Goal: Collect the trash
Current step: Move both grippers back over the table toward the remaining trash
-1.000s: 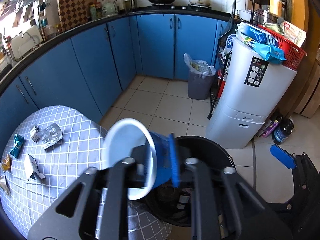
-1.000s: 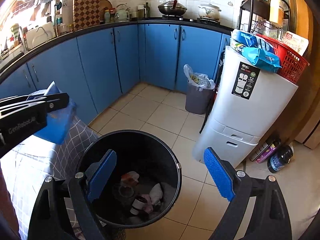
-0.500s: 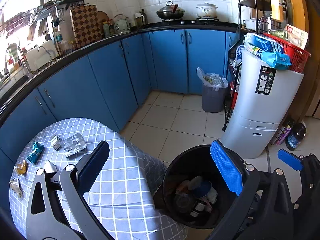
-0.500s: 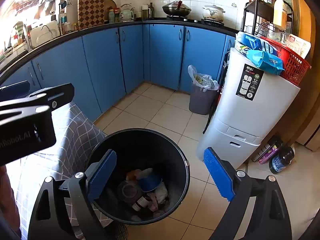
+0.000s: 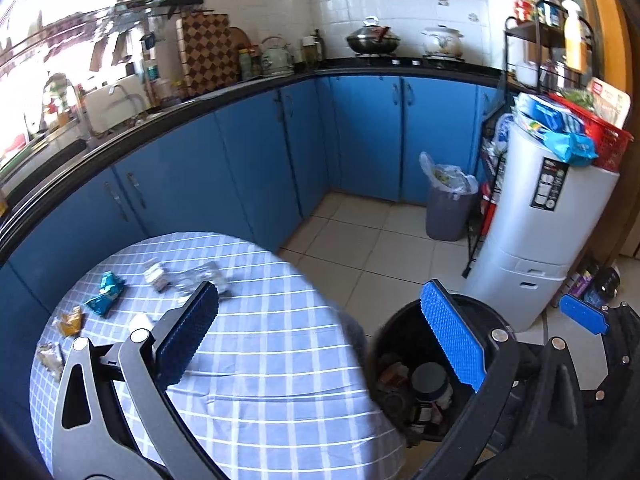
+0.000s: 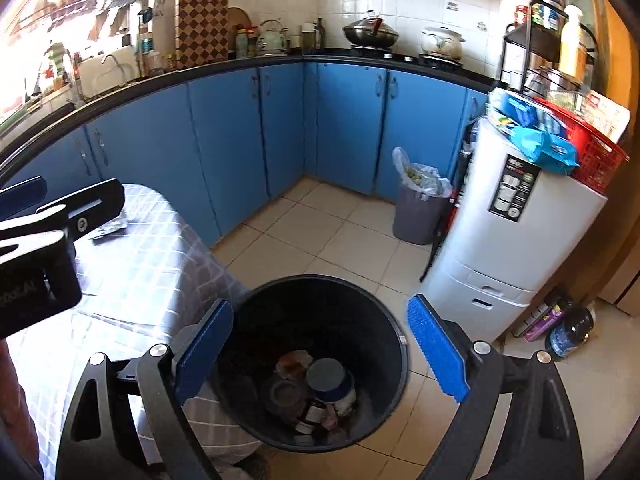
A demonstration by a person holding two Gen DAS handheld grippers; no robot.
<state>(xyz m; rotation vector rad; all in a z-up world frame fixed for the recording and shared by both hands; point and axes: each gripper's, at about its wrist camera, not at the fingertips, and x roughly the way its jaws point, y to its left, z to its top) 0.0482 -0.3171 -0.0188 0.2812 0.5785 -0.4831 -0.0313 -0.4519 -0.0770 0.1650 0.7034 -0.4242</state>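
Your checked table (image 5: pixel 260 360) still carries scattered wrappers (image 5: pixel 105 298). Black bin (image 6: pixel 384 320) beside it holds the blue cup (image 6: pixel 330 380). Your left gripper (image 5: pixel 320 336) and right gripper (image 6: pixel 320 350): jaws spread, empty.

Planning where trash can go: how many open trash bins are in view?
2: the black bin beside the table, and the grey bag-lined bin on the floor against the blue cabinets. Others may be hidden.
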